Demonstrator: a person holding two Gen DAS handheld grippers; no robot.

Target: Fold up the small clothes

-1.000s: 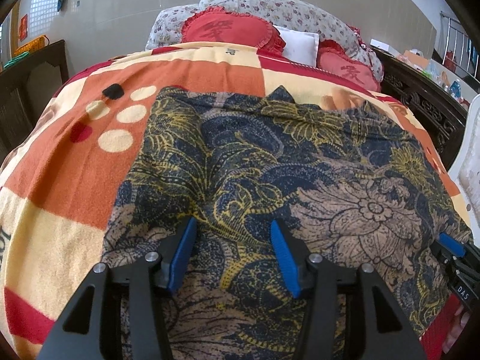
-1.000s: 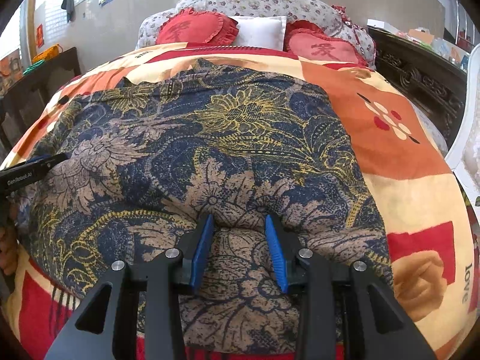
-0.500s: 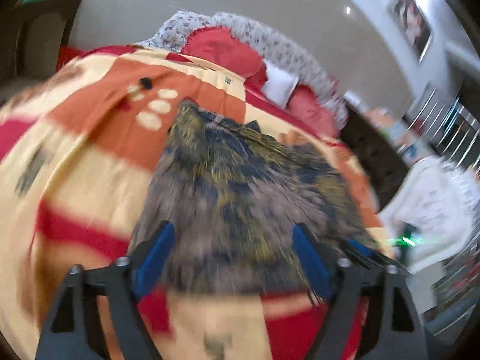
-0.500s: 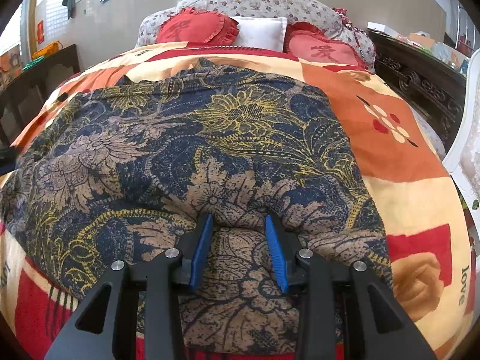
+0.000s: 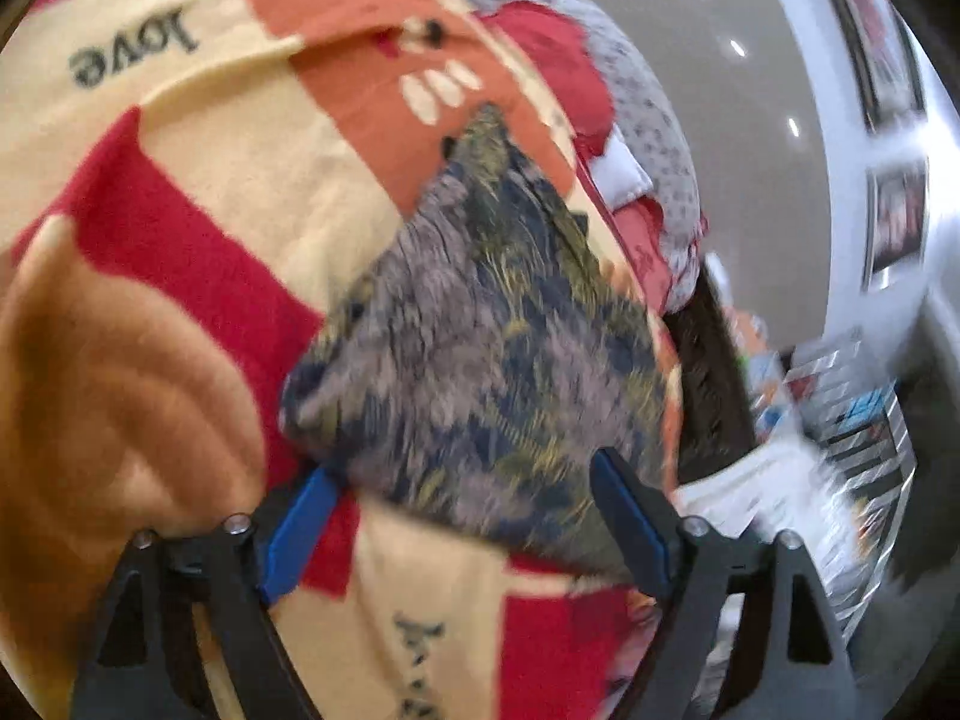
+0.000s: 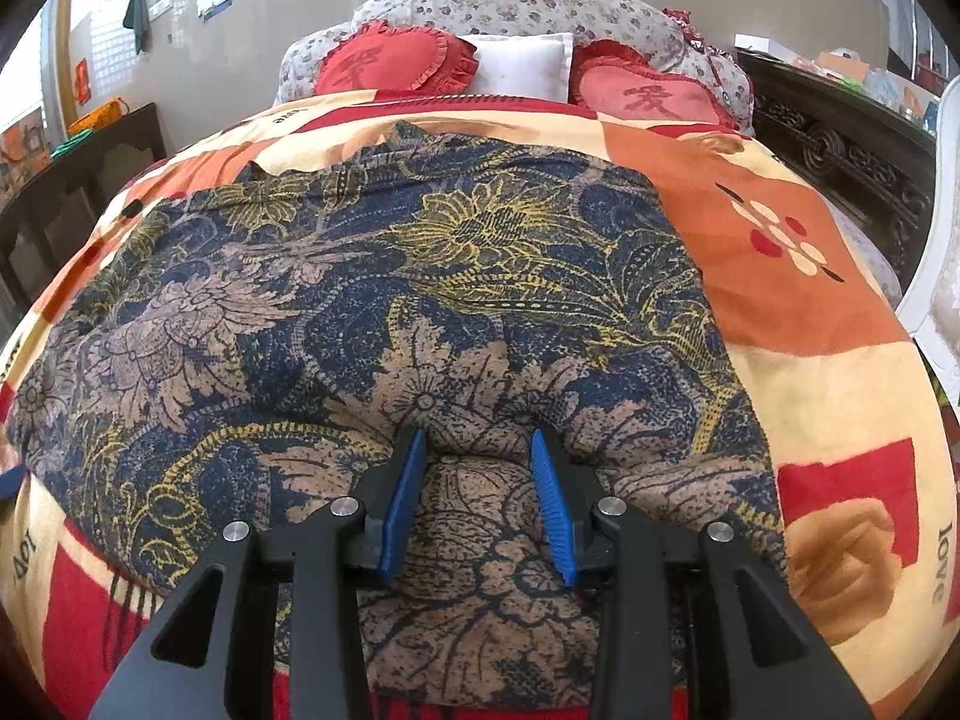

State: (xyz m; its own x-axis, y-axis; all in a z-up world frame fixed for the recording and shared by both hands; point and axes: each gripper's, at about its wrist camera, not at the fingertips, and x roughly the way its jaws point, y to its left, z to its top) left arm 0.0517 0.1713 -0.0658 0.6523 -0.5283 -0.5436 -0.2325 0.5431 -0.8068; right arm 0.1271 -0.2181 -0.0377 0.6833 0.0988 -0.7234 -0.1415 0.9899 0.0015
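- A bed [image 6: 840, 396] is seen filling most of both views, covered by a blanket [image 6: 798, 312] in blocks of orange, cream and red; the word "love" is printed on it toward 4 o'clock in the right wrist view.
- A dark blue garment [image 6: 372, 324] with tan and yellow flowers is spread flat on the blanket; in the right wrist view it takes up the centre and runs from 9 o'clock across to 3 o'clock. In the left wrist view, which is blurred and tilted, the same garment [image 5: 480, 360] is seen at the centre, with its near edge lying between the claw's fingers.
- A flowered bolster [image 6: 516, 6] is laid across the head of the bed at 12 o'clock, and two red heart-shaped cushions [image 6: 396, 60] are propped against it with a white pillow [image 6: 522, 66] between them.
- A dark carved bed frame [image 6: 840, 144] is visible at 2 o'clock.
- The right claw [image 6: 480, 438] is pressed down onto the near part of the garment at 6 o'clock; a bulge of cloth is gathered between its blue pads, and the claw is clenched on the garment.
- The left claw [image 5: 462, 468] is released: its jaws have just been opening and stand wide. The garment's edge is framed between them, but the pads are not pressed on it.
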